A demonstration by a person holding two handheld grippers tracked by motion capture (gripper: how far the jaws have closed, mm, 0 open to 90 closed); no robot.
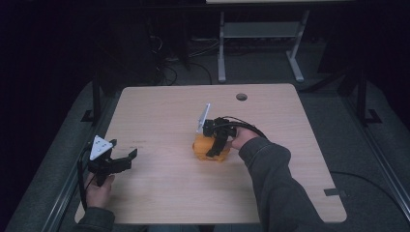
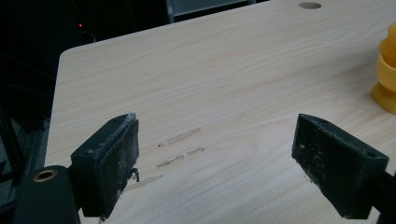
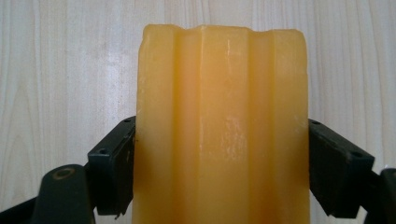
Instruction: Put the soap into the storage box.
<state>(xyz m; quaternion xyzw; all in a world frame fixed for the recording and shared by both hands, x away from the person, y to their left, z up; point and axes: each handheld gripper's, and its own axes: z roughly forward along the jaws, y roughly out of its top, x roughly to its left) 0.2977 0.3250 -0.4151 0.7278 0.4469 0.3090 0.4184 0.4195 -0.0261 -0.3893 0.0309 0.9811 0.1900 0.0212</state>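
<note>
The block [image 1: 211, 150], a yellow-orange ridged piece, sits near the middle of the worktop [image 1: 164, 193], a little toward your right side. Your right hand-held gripper [image 1: 216, 147] comes down on it from above, and in the right gripper view the block [image 3: 222, 121] fills the space between the two black jaws, with each pad pressed flat against one of its sides. The block's face there shows lengthwise ribs and a slightly glossy, waxy surface. Whether its base touches the worktop or hangs just above it, you cannot tell from the high view. Your right hand [image 1: 241, 140] grips the tool from the far right of the block, sleeve trailing back to the near edge.

Your left hand-held gripper [image 1: 116, 162] is well apart from the block, near the left edge of the worktop, with your left hand [image 1: 99, 191] below it. Its jaws stand wide, holding nothing; in the left gripper view [image 2: 215, 163] bare wood lies between them, marked by a few pale scuffs [image 2: 180, 149]. The pads look dusty and worn. At the right edge of that view part of the block [image 2: 386, 74] shows as stacked rounded ridges.

A round hole [image 1: 241, 96] sits in the worktop near its far edge, beyond the block. A grey desk frame [image 1: 261, 43] stands on the dark floor behind.
</note>
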